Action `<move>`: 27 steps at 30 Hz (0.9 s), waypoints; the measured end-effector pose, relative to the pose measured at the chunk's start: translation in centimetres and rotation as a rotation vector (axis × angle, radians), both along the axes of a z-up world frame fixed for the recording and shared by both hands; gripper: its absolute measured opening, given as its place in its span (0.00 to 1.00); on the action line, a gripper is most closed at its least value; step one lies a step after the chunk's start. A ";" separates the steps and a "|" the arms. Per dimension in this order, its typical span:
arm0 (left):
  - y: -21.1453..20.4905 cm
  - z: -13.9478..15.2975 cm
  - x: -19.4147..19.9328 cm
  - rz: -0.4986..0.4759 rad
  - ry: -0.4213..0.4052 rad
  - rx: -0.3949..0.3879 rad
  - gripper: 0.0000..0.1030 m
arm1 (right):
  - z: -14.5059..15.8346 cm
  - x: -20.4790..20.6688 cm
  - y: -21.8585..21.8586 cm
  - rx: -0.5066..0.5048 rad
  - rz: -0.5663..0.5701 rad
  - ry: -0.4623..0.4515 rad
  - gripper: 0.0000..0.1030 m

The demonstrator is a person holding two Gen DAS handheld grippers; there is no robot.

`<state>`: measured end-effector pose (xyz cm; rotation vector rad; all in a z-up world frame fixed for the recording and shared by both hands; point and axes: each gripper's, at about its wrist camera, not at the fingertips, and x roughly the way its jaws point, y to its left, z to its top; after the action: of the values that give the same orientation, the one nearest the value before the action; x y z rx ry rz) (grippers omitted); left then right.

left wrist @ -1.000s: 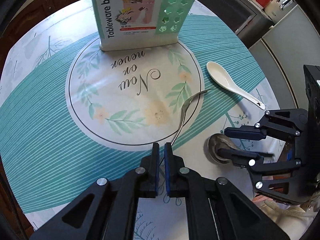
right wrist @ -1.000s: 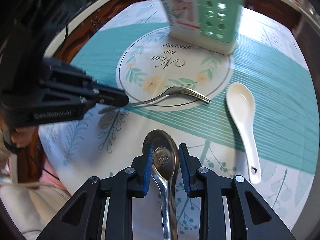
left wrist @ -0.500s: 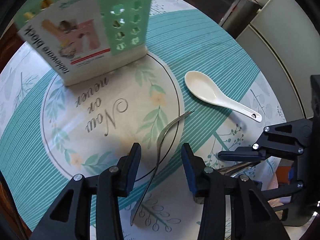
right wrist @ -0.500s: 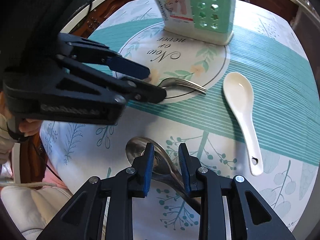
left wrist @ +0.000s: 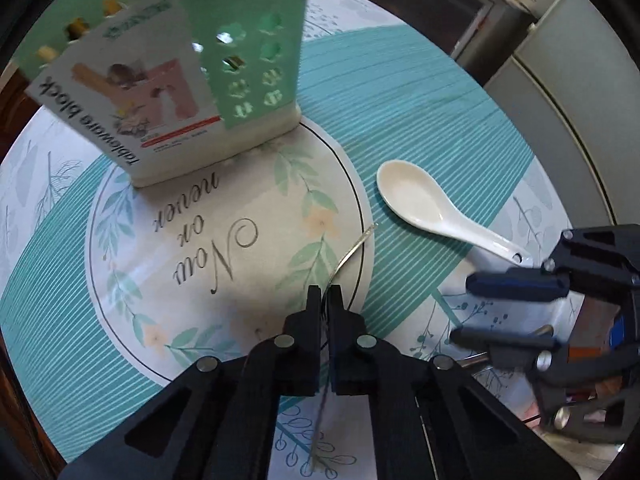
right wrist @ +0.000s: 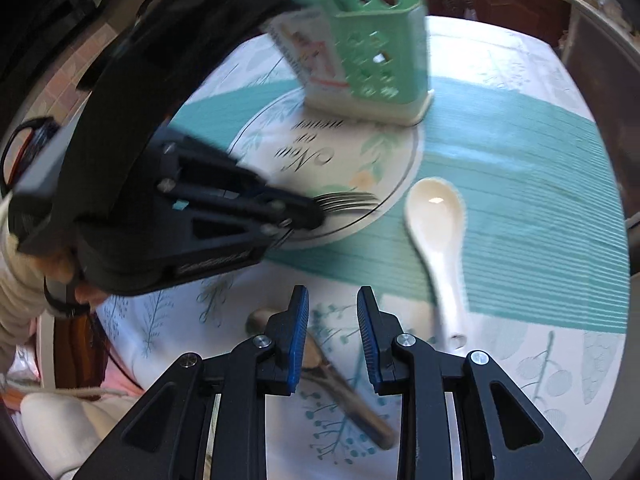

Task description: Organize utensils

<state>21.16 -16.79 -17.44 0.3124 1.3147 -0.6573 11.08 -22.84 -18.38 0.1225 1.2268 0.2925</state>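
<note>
You are gripping the fork [left wrist: 352,250] edge-on in your left gripper [left wrist: 325,294], just above the cloth; your right gripper [right wrist: 333,312] is hanging open over the metal spoon [right wrist: 340,384]. Next, carry the fork to the green holder [left wrist: 256,44] beyond.

The left gripper [left wrist: 325,294] is pinched closed, while the right gripper [right wrist: 333,305] gapes apart.

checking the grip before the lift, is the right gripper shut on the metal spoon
No: the right gripper is open, its blue pads spread apart, and the metal spoon lies on the table beneath them.
</note>
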 end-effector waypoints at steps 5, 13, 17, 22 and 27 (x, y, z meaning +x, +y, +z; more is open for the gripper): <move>1.6 1.7 -0.6 0.033 -0.024 -0.081 0.01 | 1.2 1.2 -2.8 -0.014 -0.080 -0.031 0.25; 2.8 5.1 -1.1 0.053 -0.118 -0.145 0.01 | 0.7 4.6 -5.3 -0.117 -0.085 -0.049 0.25; 2.8 6.6 -0.7 0.061 -0.146 -0.158 0.01 | -1.1 6.5 -5.2 -0.134 -0.057 -0.004 0.20; 3.1 8.4 -0.6 0.070 -0.180 -0.187 0.01 | -2.2 8.0 -4.4 -0.164 -0.007 0.028 0.20; 2.7 10.1 -0.7 0.078 -0.229 -0.227 0.01 | -2.7 8.1 -3.3 -0.226 0.050 0.031 0.11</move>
<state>20.49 -14.05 -7.32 0.1452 1.0181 -0.6771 19.17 -26.11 -21.08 -0.0990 1.2861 0.1942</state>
